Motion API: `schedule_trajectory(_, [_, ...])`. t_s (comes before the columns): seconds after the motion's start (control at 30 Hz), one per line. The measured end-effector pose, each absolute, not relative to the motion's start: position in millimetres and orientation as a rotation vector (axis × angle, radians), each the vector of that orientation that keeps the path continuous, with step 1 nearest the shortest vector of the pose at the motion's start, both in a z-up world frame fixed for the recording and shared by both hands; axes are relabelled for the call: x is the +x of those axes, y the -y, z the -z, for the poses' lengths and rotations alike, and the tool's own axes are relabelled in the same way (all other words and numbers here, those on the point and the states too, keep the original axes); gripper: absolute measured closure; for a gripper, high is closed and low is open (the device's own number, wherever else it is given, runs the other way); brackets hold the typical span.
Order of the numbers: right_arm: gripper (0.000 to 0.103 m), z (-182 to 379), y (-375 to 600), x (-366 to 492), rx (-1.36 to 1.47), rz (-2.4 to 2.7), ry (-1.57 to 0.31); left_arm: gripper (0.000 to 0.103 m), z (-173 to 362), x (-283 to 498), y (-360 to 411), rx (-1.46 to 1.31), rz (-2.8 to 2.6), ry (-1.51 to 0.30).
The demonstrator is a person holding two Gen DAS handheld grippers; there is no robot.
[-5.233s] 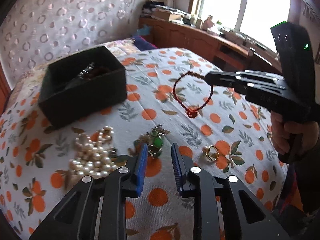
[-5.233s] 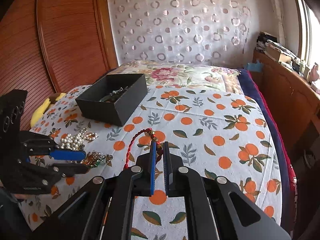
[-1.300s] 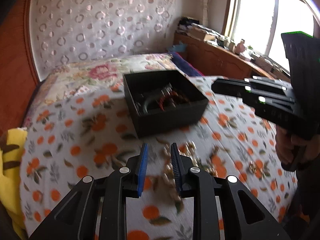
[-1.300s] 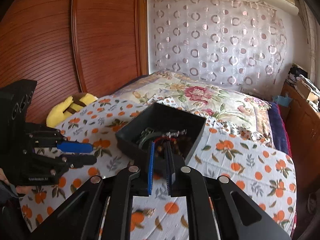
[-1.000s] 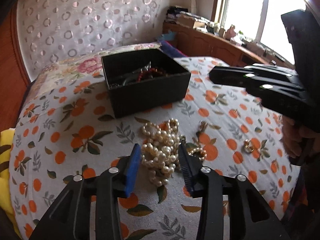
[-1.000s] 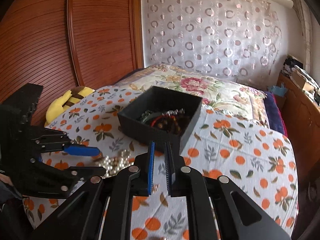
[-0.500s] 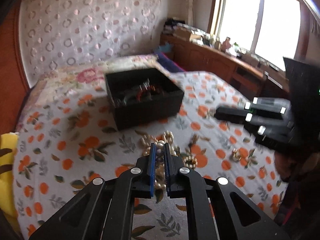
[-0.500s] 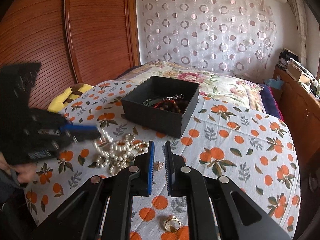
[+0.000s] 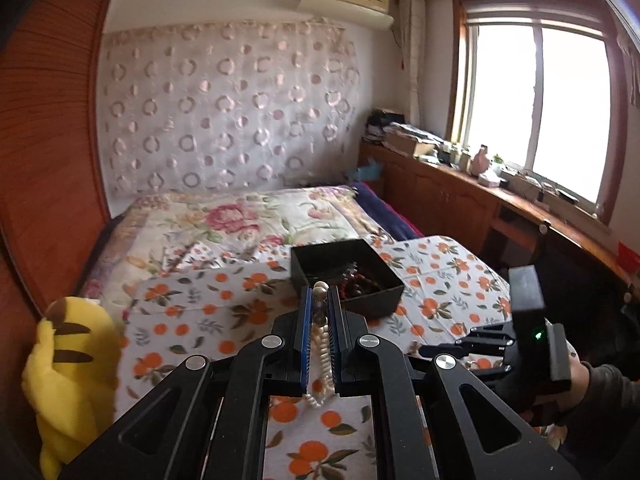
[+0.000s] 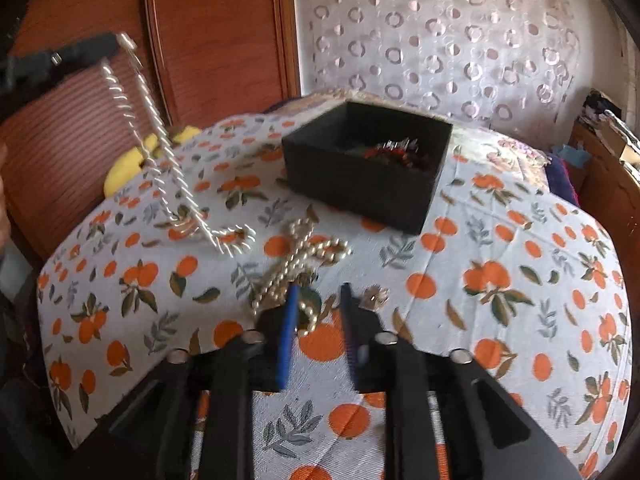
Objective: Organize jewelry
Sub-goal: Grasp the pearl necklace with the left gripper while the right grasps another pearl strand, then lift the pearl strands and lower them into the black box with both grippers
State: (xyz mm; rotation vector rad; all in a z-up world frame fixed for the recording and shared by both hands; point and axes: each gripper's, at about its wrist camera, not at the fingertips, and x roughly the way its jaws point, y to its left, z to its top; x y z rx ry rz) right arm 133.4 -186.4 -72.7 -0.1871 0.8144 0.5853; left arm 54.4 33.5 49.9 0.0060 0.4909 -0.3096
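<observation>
Right wrist view: right gripper spread wide over orange-print cloth, pearl strands just ahead. Left, pearl necklace dangling from clamped left gripper. Farther: black box, circle-patterned curtain.

The left wrist view looks from high up along its jaws, down the bed toward the curtained wall and window. The right wrist view sits low and close over the bed, facing the same wall. Both share the black box.
</observation>
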Motion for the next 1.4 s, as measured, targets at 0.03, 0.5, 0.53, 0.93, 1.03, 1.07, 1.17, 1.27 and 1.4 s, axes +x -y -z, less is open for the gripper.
schedule_trajectory(0.03, [0.077, 74.9, 184.8, 133.6, -0.193, -0.588, -0.822, 0.096, -51.1, 52.8, -36.8, 0.003, 0.306, -0.486])
schedule_trajectory(0.5, [0.084, 85.7, 172.3, 143.1, -0.290, -0.551, -0.880, 0.096, -44.4, 40.1, -50.9, -0.006, 0.296, -0.500])
schedule_trajectory(0.53, [0.096, 85.7, 170.4, 142.7, -0.294, -0.570, -0.877, 0.096, -43.0, 40.7, -51.0, -0.007, 0.297, -0.503])
schedule_trajectory(0.93, [0.098, 35.0, 174.3, 133.7, -0.278, -0.574, -0.743, 0.096, -50.9, 55.6, -42.5, 0.010, 0.306, -0.494])
schedule_trajectory(1.03, [0.098, 5.9, 179.2, 132.7, -0.268, -0.567, -0.678, 0.096, -61.5, 61.4, -38.9, 0.016, 0.313, -0.472])
schedule_trajectory(1.07, [0.098, -4.1, 181.2, 132.7, -0.264, -0.565, -0.658, 0.096, -65.4, 63.7, -37.6, 0.018, 0.314, -0.464])
schedule_trajectory(1.17, [0.098, -30.5, 187.8, 132.2, -0.257, -0.558, -0.601, 0.096, -75.3, 71.1, -33.4, 0.027, 0.318, -0.447])
schedule_trajectory(1.27, [0.099, -55.8, 189.5, 132.7, -0.264, -0.551, -0.549, 0.096, -83.2, 77.5, -29.4, 0.032, 0.322, -0.435])
schedule_trajectory(1.4, [0.099, -81.6, 195.6, 136.1, -0.262, -0.544, -0.496, 0.096, -91.8, 84.8, -22.5, 0.039, 0.326, -0.423])
